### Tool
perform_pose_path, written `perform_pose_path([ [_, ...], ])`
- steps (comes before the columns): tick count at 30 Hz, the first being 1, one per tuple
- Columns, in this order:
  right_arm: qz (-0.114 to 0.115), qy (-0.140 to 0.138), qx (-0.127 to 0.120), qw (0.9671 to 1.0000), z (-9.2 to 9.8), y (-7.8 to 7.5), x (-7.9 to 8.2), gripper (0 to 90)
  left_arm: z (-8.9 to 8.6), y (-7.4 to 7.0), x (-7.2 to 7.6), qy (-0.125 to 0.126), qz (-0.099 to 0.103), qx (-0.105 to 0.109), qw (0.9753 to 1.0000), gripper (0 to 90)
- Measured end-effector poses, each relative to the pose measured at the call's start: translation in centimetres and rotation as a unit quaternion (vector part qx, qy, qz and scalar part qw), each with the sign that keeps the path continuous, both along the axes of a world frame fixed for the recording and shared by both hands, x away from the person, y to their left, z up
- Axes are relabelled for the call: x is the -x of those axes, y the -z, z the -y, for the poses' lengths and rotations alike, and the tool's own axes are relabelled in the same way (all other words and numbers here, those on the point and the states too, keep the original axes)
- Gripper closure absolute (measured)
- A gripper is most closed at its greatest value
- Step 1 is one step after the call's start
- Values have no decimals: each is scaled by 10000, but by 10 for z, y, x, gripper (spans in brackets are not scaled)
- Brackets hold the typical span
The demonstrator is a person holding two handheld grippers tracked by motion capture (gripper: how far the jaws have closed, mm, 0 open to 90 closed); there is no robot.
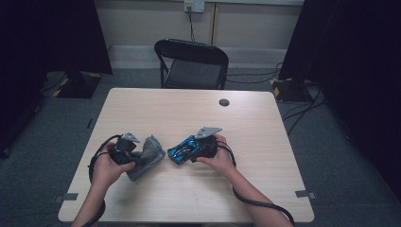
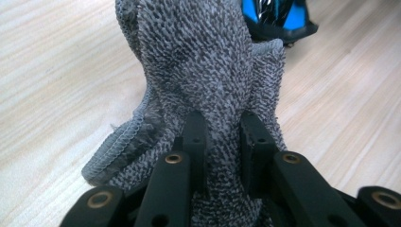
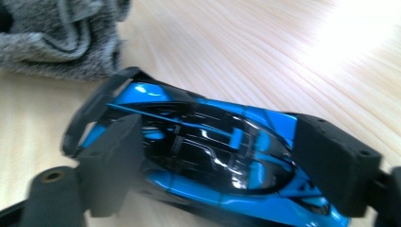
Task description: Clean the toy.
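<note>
A grey terry cloth (image 1: 148, 156) lies bunched on the wooden table (image 1: 189, 113), left of centre. My left gripper (image 1: 135, 153) is shut on it; in the left gripper view the cloth (image 2: 208, 80) rises between the two black jaws (image 2: 222, 142). A blue and black toy car (image 1: 183, 150) sits just right of the cloth. My right gripper (image 1: 191, 151) is shut on the car, its pads pressed against both sides of the body (image 3: 213, 156). The cloth's edge (image 3: 61, 38) shows at the top left of the right gripper view, close to the car's rear wing.
A black folding chair (image 1: 191, 64) stands behind the far edge of the table. A round cable hole (image 1: 224, 102) sits near the far right of the tabletop. Dark curtains and stand bases flank the table on the grey carpet.
</note>
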State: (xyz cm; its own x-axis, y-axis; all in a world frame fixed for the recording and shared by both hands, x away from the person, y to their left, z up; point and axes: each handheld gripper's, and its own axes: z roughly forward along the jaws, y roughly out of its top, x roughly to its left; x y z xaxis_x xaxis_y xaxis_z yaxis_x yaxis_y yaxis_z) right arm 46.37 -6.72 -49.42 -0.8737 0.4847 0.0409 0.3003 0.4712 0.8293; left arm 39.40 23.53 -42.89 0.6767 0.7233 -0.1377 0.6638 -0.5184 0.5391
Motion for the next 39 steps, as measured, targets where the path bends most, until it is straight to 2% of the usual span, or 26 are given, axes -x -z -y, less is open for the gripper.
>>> perform_pose_path([
  [3, 126, -133, 64, 9998, -2, -6, 2, 177, 3, -5, -1, 46, 40, 28, 10000, 753],
  [8, 160, -156, -86, 9997, 5, -21, 2, 182, 13, -19, -4, 163, 114, 132, 9997, 751],
  [12, 96, -83, -156, 9998, 19, -28, 2, 181, 29, -31, -8, 348, 236, 173, 9990, 752],
  [14, 83, -30, -108, 9999, 27, -29, 2, 181, 38, -37, -10, 431, 288, 218, 9984, 751],
  [20, 35, 142, -140, 9998, 54, -35, 2, 187, 69, -50, -17, 732, 358, 289, 9963, 751],
  [26, 43, 292, -65, 9995, 80, -37, 4, 191, 98, -53, -23, 1044, 341, 365, 9933, 751],
  [30, -149, 455, -218, 9986, 98, -38, 5, 194, 121, -52, -25, 1254, 300, 409, 9908, 751],
  [32, -117, 543, -194, 9983, 108, -40, 6, 194, 133, -51, -25, 1365, 309, 412, 9893, 751],
  [33, -114, 592, -187, 9980, 113, -42, 6, 193, 140, -51, -26, 1484, 306, 370, 9878, 751],
  [39, -11, 922, -208, 9955, 150, -52, 13, 195, 176, -44, -28, 1765, 264, 431, 9830, 751],
])
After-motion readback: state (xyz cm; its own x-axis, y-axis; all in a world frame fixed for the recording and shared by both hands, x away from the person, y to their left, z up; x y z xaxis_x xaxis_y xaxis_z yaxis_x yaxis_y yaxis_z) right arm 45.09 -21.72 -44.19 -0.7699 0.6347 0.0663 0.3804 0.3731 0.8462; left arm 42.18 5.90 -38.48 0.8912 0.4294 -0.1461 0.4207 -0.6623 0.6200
